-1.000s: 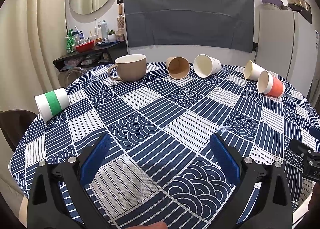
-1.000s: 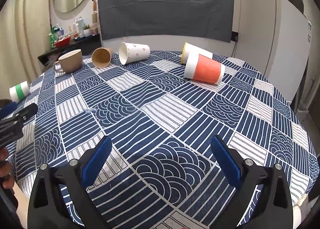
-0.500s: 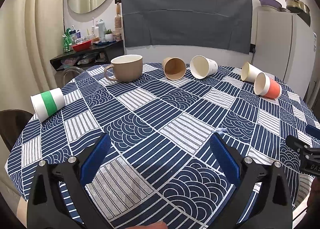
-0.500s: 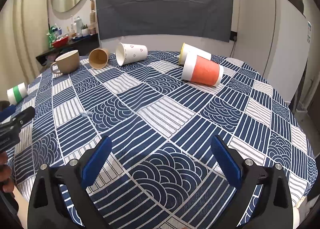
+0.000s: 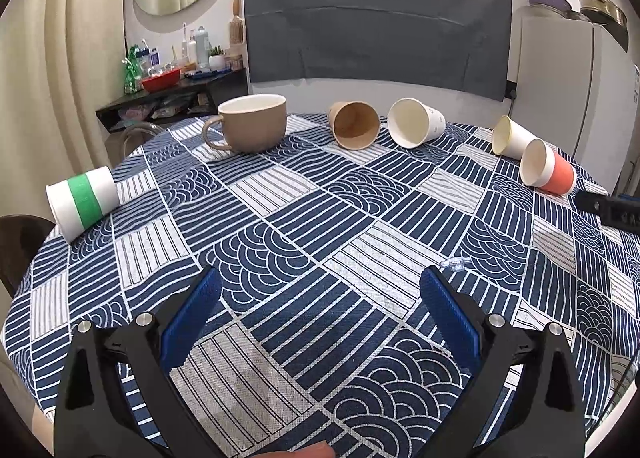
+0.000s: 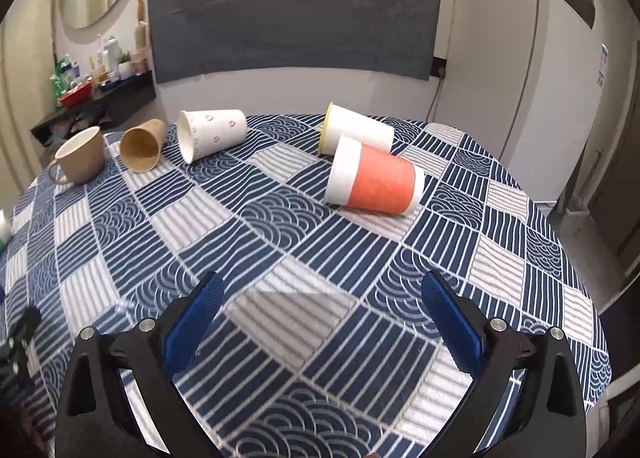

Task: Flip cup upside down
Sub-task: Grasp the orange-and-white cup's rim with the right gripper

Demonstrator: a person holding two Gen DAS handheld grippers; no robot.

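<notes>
Orange cup [image 6: 374, 182] on side on table [image 6: 460, 242], just in front of yellow-rim cup [image 6: 356, 132]. Long axis crosswise, mouth toward left. Ahead of right claw [image 6: 320, 314], nearer it than left claw [image 5: 318, 312]. Both claws open, empty.

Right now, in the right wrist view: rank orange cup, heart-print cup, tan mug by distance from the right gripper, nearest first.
From the right gripper, which is open over the tablecloth:
1. Orange cup, on its side, ahead and slightly right.
2. Heart-print cup, on its side, farther back, left of centre.
3. Tan mug, upright, far left near the table's edge.
</notes>
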